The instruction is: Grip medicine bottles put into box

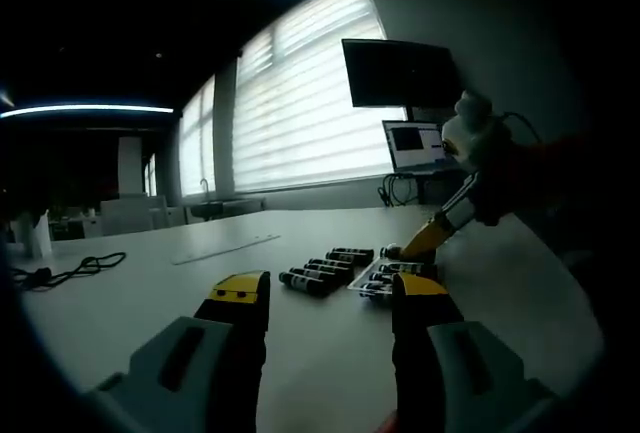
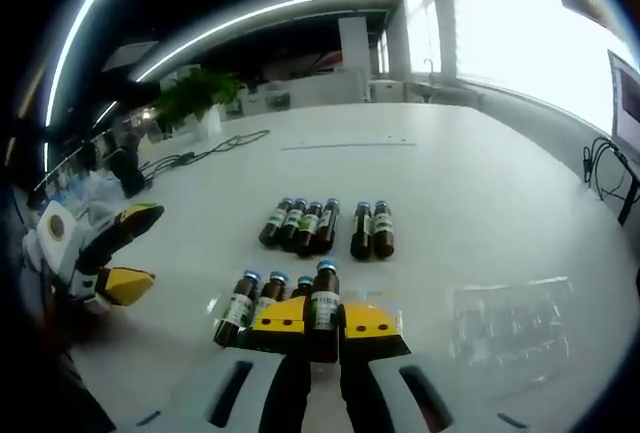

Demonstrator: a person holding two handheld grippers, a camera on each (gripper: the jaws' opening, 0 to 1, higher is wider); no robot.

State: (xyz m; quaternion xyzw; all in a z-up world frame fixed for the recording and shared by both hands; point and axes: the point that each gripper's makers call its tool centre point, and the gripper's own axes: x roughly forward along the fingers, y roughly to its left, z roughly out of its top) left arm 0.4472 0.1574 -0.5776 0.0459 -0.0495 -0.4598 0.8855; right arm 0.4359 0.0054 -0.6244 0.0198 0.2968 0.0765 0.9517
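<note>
Bottle (image 2: 323, 313) between right hand-held gripper (image 2: 323, 325) jaws

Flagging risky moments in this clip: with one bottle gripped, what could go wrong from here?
1. The right claw is shut on an upright bottle pressed against the bottles in the clear tray; lifting may topple those neighbours.
2. The bottles lying on the table could roll if brushed.
3. The open left claw hovers close beside the tray and might collide with the right one.

The medicine bottle (image 2: 322, 318) has its lower body hidden between the right gripper (image 2: 322, 325) jaws; bottle labels are unreadable.
</note>
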